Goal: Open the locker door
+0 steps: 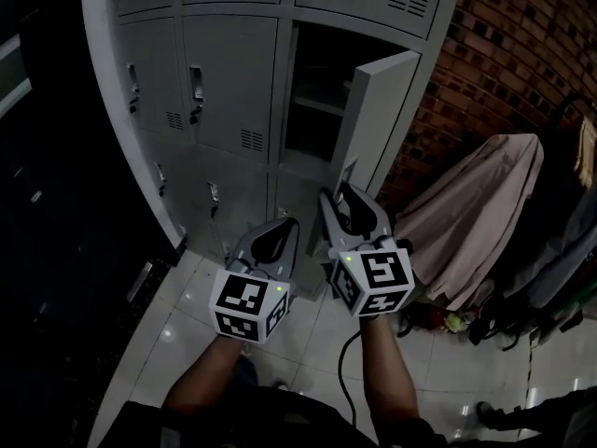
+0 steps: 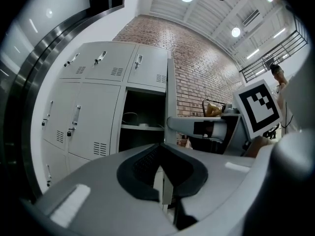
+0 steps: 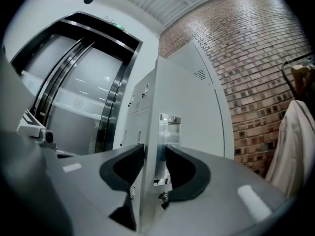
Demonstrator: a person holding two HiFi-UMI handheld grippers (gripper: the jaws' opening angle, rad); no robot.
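The grey locker bank (image 1: 224, 73) has one door (image 1: 378, 110) swung out, and its dark compartment (image 1: 317, 91) with a shelf shows behind it. My right gripper (image 1: 340, 199) sits at that door's free edge. In the right gripper view the door edge (image 3: 151, 132) and its metal handle (image 3: 170, 132) stand between the jaws of the right gripper (image 3: 155, 154). The pads lie close beside the door and do not clearly press on it. My left gripper (image 1: 280, 227) hangs just left, lower, shut and empty. The left gripper (image 2: 162, 154) faces the open compartment (image 2: 142, 122).
A brick wall (image 1: 522, 54) runs right of the lockers. A rack with a beige garment (image 1: 476, 213) and dark clothes stands at the right, close to the open door. Closed locker doors with handles (image 1: 196, 87) are on the left, beside dark glass. The floor is white tile (image 1: 177, 334).
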